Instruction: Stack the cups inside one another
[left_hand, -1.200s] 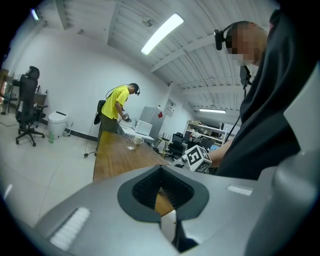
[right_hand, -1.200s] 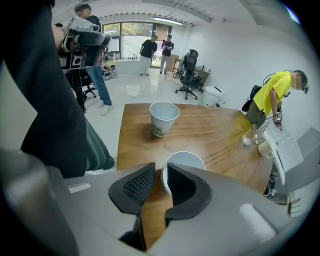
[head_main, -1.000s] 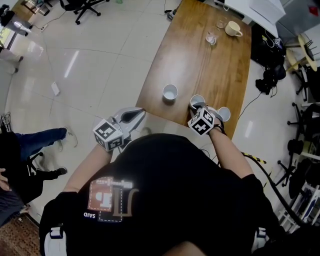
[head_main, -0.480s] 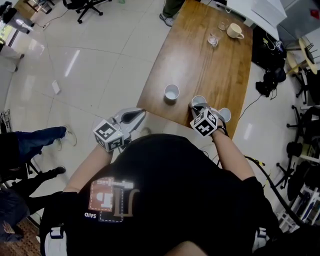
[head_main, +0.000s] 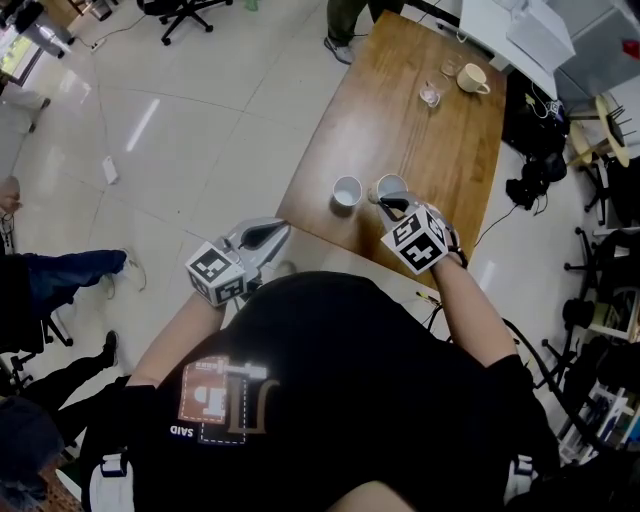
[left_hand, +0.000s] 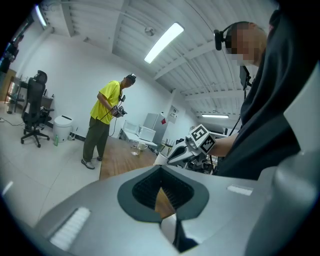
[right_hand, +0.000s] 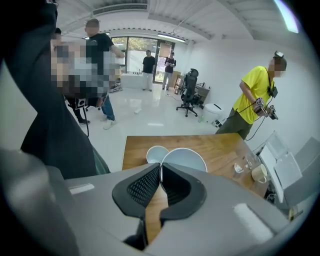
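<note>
On the wooden table (head_main: 425, 150) a white cup (head_main: 346, 190) stands upright near the front edge. Just to its right is a second white cup (head_main: 390, 185), and my right gripper (head_main: 386, 203) is shut on the near rim of it. In the right gripper view the held cup (right_hand: 184, 159) fills the space beyond the jaws, with the standing cup (right_hand: 156, 154) touching or almost touching its left side. My left gripper (head_main: 262, 236) hangs off the table's front left corner, shut and holding nothing. In the left gripper view the left gripper (left_hand: 161, 176) points at the table.
A cream mug (head_main: 468, 80) and two small glasses (head_main: 430, 96) sit at the table's far end. A person in a yellow shirt (right_hand: 252, 97) stands beside that end. Office chairs (right_hand: 188, 92) and other people stand on the floor at the left.
My right gripper has moved left and away from me with its cup, bringing it beside the standing cup. A third cup seen earlier at the front right no longer shows. The left gripper has stayed put.
</note>
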